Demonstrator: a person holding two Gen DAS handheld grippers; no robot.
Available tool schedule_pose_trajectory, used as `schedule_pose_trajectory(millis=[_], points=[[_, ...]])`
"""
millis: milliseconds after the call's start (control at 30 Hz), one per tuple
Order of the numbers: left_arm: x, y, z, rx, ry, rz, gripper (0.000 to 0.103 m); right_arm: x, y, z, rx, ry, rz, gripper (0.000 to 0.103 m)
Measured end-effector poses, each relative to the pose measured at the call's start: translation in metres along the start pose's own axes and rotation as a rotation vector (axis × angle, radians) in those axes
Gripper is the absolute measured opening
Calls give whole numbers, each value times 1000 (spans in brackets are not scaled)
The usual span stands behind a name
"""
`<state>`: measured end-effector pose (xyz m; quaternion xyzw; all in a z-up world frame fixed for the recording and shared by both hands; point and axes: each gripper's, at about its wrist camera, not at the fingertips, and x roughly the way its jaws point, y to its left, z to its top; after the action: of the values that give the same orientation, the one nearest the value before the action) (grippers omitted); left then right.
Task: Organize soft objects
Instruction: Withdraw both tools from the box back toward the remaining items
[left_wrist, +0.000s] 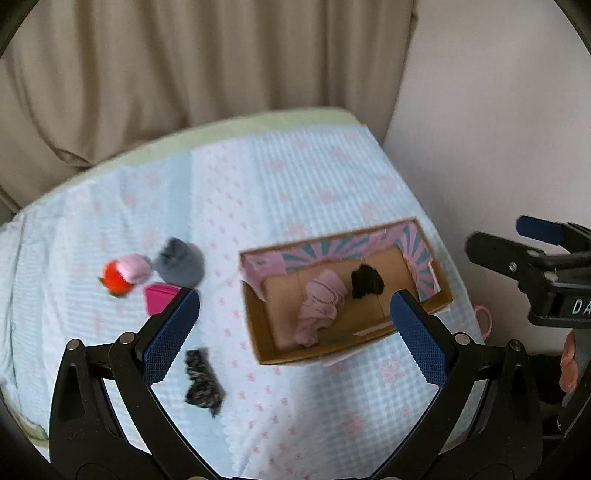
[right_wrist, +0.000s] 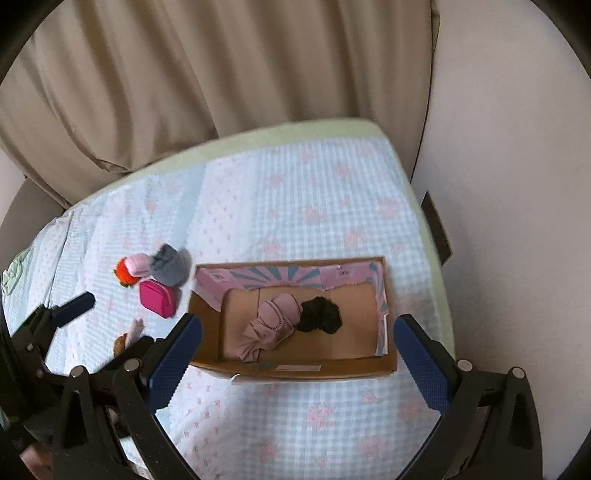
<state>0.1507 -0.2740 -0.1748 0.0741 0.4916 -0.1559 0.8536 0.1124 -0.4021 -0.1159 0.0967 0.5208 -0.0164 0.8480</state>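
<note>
An open cardboard box (left_wrist: 266, 332) (right_wrist: 207, 310) with pink and teal flaps lies on the bed. A pink knit cloth (left_wrist: 321, 306) (right_wrist: 273, 325) and a black soft item (left_wrist: 365, 280) (right_wrist: 319, 314) lie in it. On the bedspread to its left lie a grey soft item (left_wrist: 181, 262) (right_wrist: 168, 264), a pale pink item (left_wrist: 135, 267) (right_wrist: 138, 264), an orange toy (left_wrist: 114, 282) (right_wrist: 122, 275), a magenta pouch (left_wrist: 159, 297) (right_wrist: 157, 297) and a dark knit piece (left_wrist: 201, 376). My left gripper (left_wrist: 295, 332) is open and empty above the bed. My right gripper (right_wrist: 297, 354) is open and empty above the box.
The bed has a pale blue checked cover (left_wrist: 295, 184) (right_wrist: 295, 192) with pink motifs. Beige curtains (left_wrist: 184, 55) (right_wrist: 203, 66) hang behind it. A white wall (left_wrist: 498, 110) (right_wrist: 517, 147) is at the right. The other gripper shows at each view's side.
</note>
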Motion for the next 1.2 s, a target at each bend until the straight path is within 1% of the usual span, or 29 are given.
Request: schedule_pose_trajectory(millis=[67, 267, 367, 467, 567, 700, 867, 1033, 1200], points=[[-22, 6, -2, -7, -39, 8, 103, -25, 11, -4, -30, -45, -23, 103], [-105, 33, -15, -3, -198, 64, 103, -86, 42, -25, -77, -166, -37, 103], [-137, 46, -27, -4, -257, 83, 103, -104, 56, -36, -78, -192, -52, 103], [-164, 64, -41, -26, -307, 121, 103, -115, 66, -46, -58, -208, -42, 103], [-189, 87, -57, -49, -354, 120, 103, -122, 75, -53, -22, -224, -24, 103], [-208, 114, -72, -58, -381, 145, 103, -132, 96, -60, -9, -256, -28, 103], [-222, 153, -86, -81, -395, 151, 103, -133, 130, -61, -24, -290, -27, 103], [-220, 194, -96, -105, -385, 150, 103, -120, 173, -62, -38, -310, -2, 103], [-204, 230, -109, -113, -358, 145, 103, -91, 212, -67, -47, -308, 16, 103]])
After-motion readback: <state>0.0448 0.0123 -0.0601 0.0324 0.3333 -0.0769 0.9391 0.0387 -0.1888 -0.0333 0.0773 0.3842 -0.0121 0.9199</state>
